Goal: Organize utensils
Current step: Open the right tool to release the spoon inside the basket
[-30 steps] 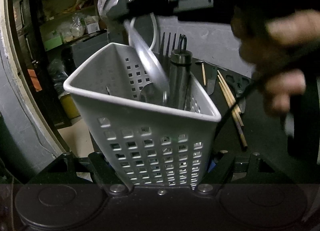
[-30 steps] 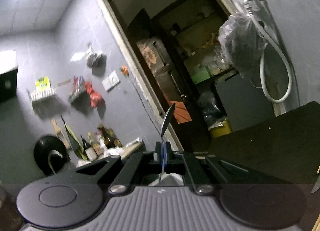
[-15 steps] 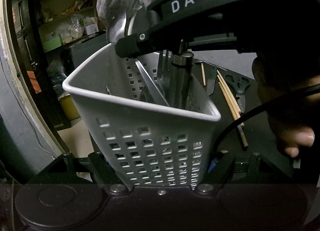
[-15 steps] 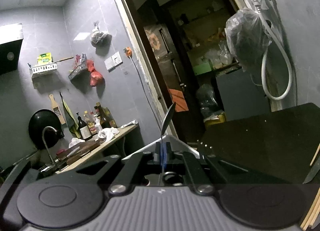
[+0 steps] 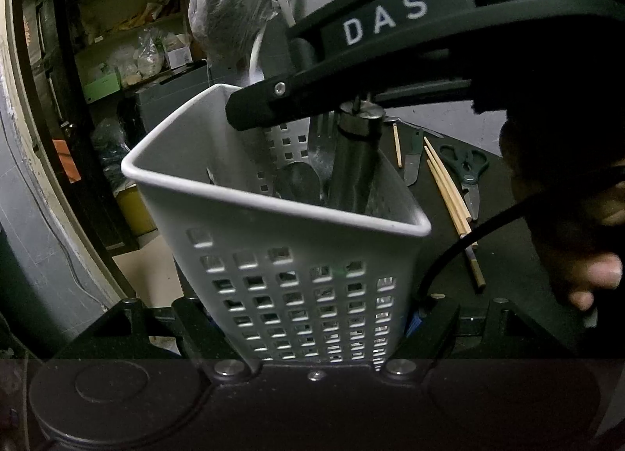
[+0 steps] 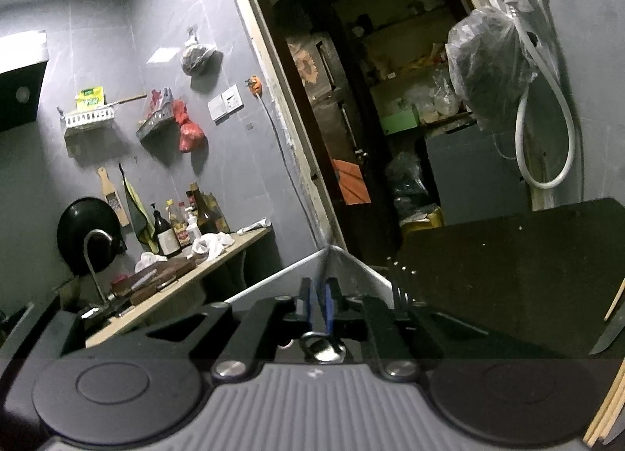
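Note:
My left gripper (image 5: 312,318) is shut on the lower part of a white perforated utensil basket (image 5: 297,287), one finger on each side. Inside the basket stand a spoon (image 5: 299,181), a steel cylindrical handle (image 5: 355,162) with a ring on top, and a fork (image 6: 400,293). My right gripper (image 6: 320,295) hangs just over the basket's rim (image 6: 273,275). Its jaws are opening and a narrow gap shows between the blue pads (image 6: 312,296). Only a thin blurred streak of the spoon's handle is left in that gap, with the pads off it.
On the dark table right of the basket lie chopsticks (image 5: 449,193), green-handled scissors (image 5: 466,166) and a knife (image 5: 412,154). A person's hand (image 5: 586,271) holds the right gripper. Behind are a doorway, a hanging bag (image 5: 230,9) and a kitchen counter (image 6: 175,279).
The right gripper came down over the basket with the spoon. The spoon's end no longer sticks up above its pads, and the pads have parted. The left gripper and basket stayed still.

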Demonstrator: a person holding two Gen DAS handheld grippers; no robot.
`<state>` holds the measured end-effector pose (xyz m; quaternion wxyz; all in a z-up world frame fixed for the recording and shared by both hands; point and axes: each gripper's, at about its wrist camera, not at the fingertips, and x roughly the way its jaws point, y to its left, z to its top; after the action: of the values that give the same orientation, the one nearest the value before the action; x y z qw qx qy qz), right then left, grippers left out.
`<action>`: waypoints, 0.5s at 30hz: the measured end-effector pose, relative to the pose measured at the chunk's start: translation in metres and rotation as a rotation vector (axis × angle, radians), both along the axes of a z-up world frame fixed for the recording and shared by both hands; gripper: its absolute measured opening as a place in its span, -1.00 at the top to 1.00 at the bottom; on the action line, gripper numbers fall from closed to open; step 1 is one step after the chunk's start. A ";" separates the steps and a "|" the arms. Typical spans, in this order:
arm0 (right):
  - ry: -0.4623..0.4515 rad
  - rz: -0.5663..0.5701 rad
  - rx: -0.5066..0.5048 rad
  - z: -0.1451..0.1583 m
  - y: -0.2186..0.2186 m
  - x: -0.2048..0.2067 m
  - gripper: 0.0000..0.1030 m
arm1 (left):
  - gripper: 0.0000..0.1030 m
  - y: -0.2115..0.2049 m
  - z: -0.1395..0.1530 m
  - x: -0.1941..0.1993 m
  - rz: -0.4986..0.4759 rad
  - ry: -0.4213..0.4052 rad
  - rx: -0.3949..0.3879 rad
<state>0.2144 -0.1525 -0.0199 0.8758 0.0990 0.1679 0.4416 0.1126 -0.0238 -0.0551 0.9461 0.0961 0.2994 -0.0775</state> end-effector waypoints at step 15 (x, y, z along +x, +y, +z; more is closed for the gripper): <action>-0.136 -0.118 -0.005 0.033 -0.042 -0.012 -0.80 | -0.53 -0.001 0.001 -0.002 0.005 0.000 -0.001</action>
<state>0.2023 -0.1943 0.0131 0.9099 0.0762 0.1028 0.3945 0.1104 -0.0245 -0.0540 0.9462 0.0951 0.2998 -0.0754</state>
